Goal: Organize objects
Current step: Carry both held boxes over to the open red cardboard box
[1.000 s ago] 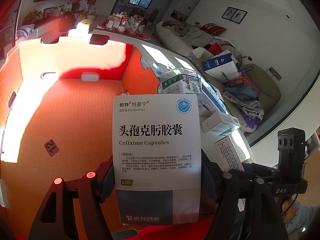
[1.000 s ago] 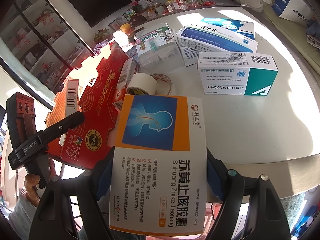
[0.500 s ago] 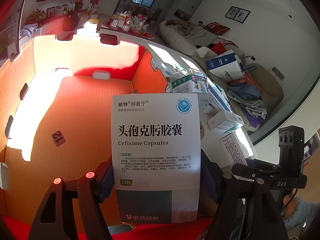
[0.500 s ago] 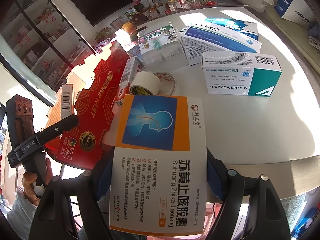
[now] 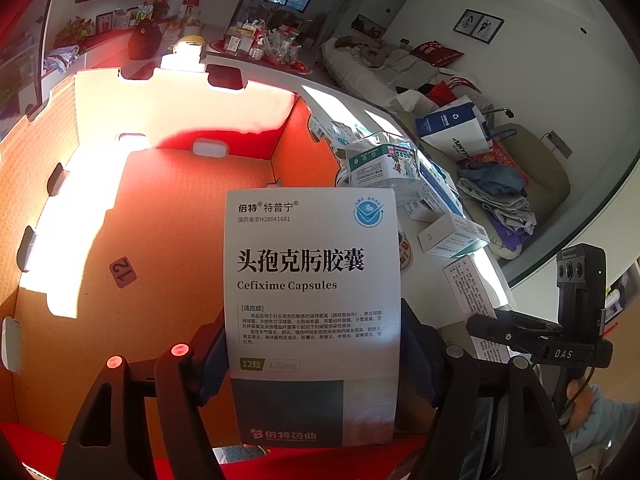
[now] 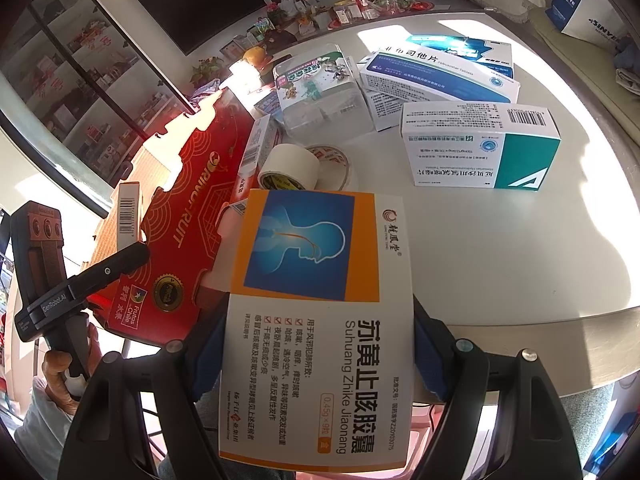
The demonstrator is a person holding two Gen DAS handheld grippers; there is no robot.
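My left gripper (image 5: 312, 360) is shut on a white Cefixime Capsules box (image 5: 312, 280) and holds it above the open red cardboard box (image 5: 120, 220), near its front edge. My right gripper (image 6: 316, 356) is shut on an orange-and-white Suhuang Zhike box (image 6: 316, 280) and holds it over the table's front edge, right of the red box (image 6: 176, 216). The right gripper's body shows in the left wrist view (image 5: 560, 344); the left gripper's body shows in the right wrist view (image 6: 52, 280).
On the white round table (image 6: 500, 260) lie a teal-and-white medicine box (image 6: 480, 148), blue-and-white boxes (image 6: 436, 76), a clear plastic box (image 6: 320, 88) and tape rolls (image 6: 288, 168). A sofa with clothes (image 5: 500, 192) stands beyond the table.
The left gripper has drawn back slightly over the red box, so more of its floor shows. The right gripper has shifted a little toward the table. Both keep their boxes.
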